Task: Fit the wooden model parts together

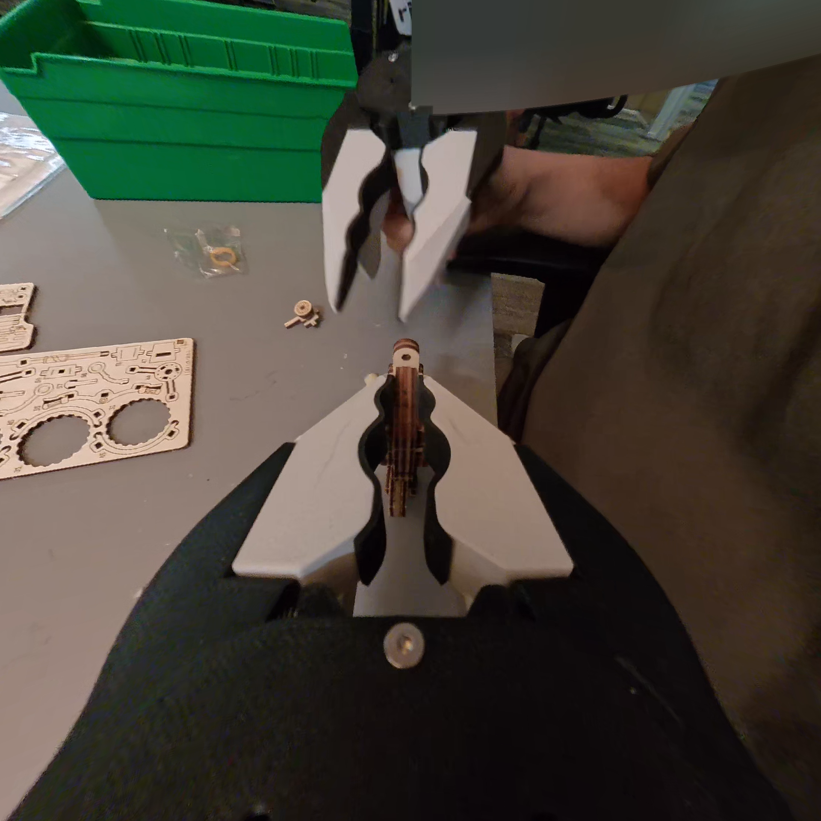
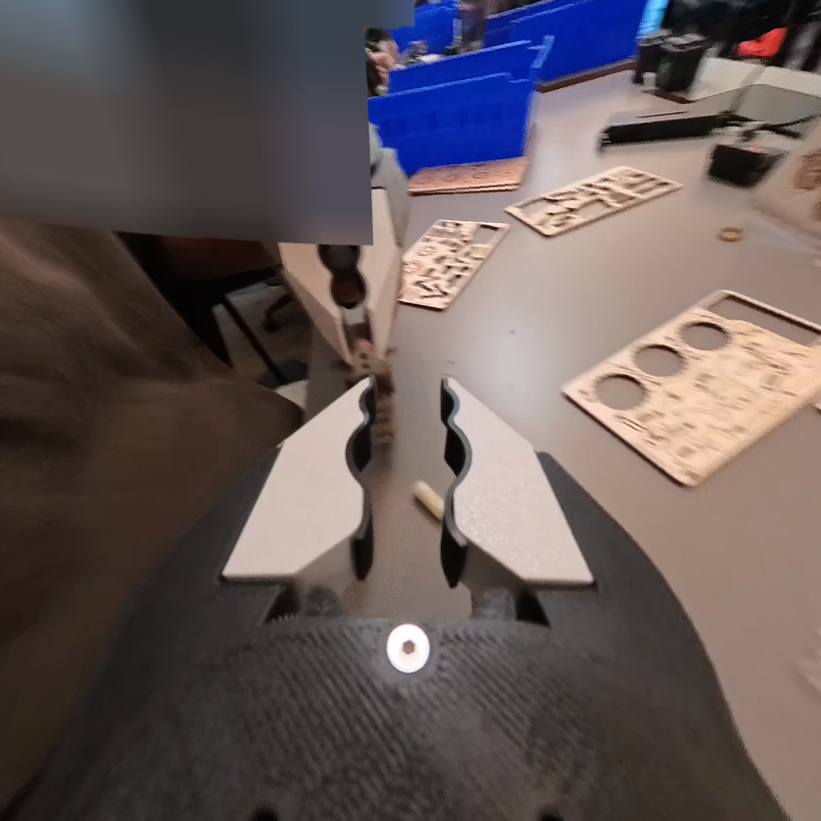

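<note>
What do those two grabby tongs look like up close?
Both match. The left tongs and right tongs each have two light grey wedge-shaped fingers tapering to points, lined inside with wavy black pads. They sit on a rough, speckled black plastic body with one silver hex screw in the middle. No cables show.

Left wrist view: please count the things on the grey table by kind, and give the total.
Green bin: 1
Wooden part sheets: 2
Small clear bag: 1
Loose wooden piece: 1
Total: 5
</note>
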The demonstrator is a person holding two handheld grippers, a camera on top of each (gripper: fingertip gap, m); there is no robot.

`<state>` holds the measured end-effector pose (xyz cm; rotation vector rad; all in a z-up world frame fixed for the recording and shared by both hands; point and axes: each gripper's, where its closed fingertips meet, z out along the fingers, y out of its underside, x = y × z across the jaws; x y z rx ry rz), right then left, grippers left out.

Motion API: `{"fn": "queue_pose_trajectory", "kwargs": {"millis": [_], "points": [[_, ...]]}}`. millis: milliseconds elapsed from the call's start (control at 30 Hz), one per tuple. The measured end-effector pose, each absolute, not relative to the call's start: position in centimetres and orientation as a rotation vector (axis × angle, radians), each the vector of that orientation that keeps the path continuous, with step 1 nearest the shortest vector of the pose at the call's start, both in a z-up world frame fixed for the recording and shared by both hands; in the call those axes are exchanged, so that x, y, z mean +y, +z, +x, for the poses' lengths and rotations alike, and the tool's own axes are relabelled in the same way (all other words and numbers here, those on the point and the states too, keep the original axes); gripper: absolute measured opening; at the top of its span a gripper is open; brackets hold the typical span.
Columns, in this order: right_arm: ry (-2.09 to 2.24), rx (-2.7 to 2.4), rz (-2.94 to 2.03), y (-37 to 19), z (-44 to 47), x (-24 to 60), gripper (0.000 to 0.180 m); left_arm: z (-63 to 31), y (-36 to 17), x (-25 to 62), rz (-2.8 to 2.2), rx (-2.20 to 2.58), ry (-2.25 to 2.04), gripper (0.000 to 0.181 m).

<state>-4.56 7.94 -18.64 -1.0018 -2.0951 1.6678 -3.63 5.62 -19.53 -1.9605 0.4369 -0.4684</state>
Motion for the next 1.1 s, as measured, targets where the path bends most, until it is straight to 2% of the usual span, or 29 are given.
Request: {"fn": "queue_pose_trajectory", "kwargs": {"millis": [67,200,367,533,667,867,1100], "points": [[1.516,-2.048,-1.086,-19.2,-5.2,11.2,0.026,-4.0,-19.5,5.7,-1.948,0.425,-0.45,0.006],[1.07,-2.067,-1.341,-23.7,-5.3,18.0,0.028,-4.9,-19.4,6.2,-1.92,0.355,-0.443,0.006],[0.911,-2.155,-1.46,-27.0,-4.9,18.7,0.029,-6.0,-19.3,6.5,-1.884,0.274,-0.471,0.006],[0.836,-2.155,-1.469,-27.7,-5.3,19.0,0.018,-6.3,-19.2,6.4,-1.854,0.245,-0.522,0.006],[0.975,-2.131,-1.375,-26.1,-6.0,17.0,0.018,-6.3,-19.2,6.3,-1.833,0.235,-0.562,0.006],[1.751,-2.158,-0.983,-17.9,-4.4,7.7,0.017,-5.6,-18.7,5.9,-1.8,0.289,-0.613,0.006],[1.752,-2.395,-0.786,-17.5,-4.0,6.4,0.017,-4.9,-18.4,5.4,-1.799,0.371,-0.666,0.006]]}}
